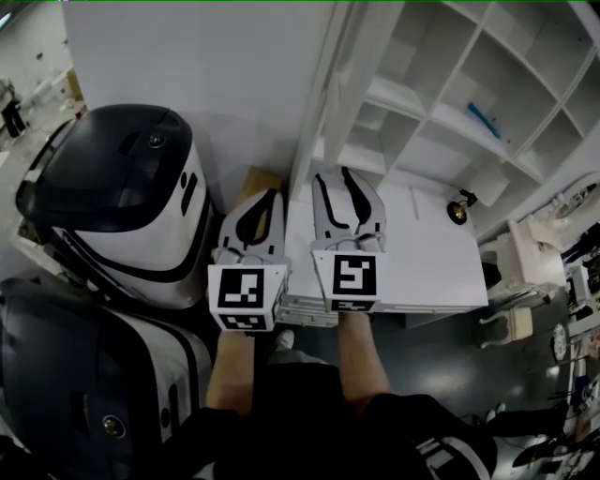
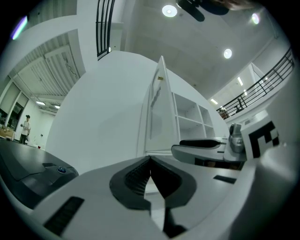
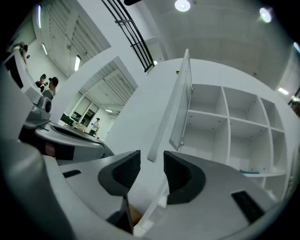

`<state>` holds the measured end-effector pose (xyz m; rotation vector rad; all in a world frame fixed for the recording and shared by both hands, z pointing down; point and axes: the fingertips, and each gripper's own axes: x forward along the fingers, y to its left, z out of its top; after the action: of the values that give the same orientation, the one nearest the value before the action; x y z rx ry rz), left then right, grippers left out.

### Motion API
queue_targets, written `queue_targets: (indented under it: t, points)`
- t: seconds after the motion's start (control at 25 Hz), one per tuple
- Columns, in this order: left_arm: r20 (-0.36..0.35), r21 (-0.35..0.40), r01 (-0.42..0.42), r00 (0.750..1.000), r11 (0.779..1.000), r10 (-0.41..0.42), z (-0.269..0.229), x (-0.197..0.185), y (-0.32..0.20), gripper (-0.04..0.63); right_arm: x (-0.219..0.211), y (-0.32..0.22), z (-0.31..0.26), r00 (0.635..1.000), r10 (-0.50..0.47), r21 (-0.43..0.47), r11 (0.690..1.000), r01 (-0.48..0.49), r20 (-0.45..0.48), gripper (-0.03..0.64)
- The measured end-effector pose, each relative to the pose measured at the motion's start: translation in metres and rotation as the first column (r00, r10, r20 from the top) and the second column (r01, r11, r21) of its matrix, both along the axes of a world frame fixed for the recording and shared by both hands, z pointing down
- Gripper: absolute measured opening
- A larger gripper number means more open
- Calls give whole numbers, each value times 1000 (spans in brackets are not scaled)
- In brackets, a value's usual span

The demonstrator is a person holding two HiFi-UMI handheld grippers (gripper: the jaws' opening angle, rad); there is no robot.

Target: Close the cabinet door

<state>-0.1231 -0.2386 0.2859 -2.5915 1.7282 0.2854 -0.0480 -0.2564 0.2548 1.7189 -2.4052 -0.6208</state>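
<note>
While my right tongs (image 3: 151, 161) stand released near the open cabinet door (image 3: 180, 112), my left tongs (image 2: 150, 158) are clenched on nothing.

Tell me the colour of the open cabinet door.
White. The cabinet door shows best in the right gripper view, standing edge-on beside the shelves.

Dark floor (image 1: 441, 361) lower rt of head view; big black-and-white machines (image 1: 112, 187) along left edge. Left gripper view: grey concrete ceiling (image 2: 201, 42) across top w/ round lights (image 2: 169, 10), black railing (image 2: 269, 77) upper rt, windowed wall (image 2: 49, 61) upper left, bystander (image 2: 26, 125) far left, mid-height.
</note>
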Motion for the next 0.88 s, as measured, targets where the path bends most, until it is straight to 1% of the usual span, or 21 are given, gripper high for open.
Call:
queue_targets:
  t: [0.16, 0.32, 0.56, 0.72, 0.88]
  points:
    - [19, 6, 20, 1000, 1000, -20, -5, 2, -17, 12, -5, -12, -13, 1000, -26, 46, 999, 27, -3, 155]
    - [41, -1, 31, 999, 1000, -31, -3, 5, -28, 12, -3, -22, -15, 999, -36, 53, 998, 34, 37, 155]
    - [72, -7, 36, 997, 999, -35, -1, 11, -39, 12, -1, -26, -19, 995, -70, 81, 995, 64, 72, 150]
    - [81, -12, 14, 997, 1000, -13, 1, 20, -44, 12, 4, -24, -20, 992, -82, 83, 994, 74, 95, 141]
    - [59, -26, -31, 998, 999, 32, 7, 36, -51, 12, 14, -23, -21, 992, -83, 83, 994, 75, 97, 135]
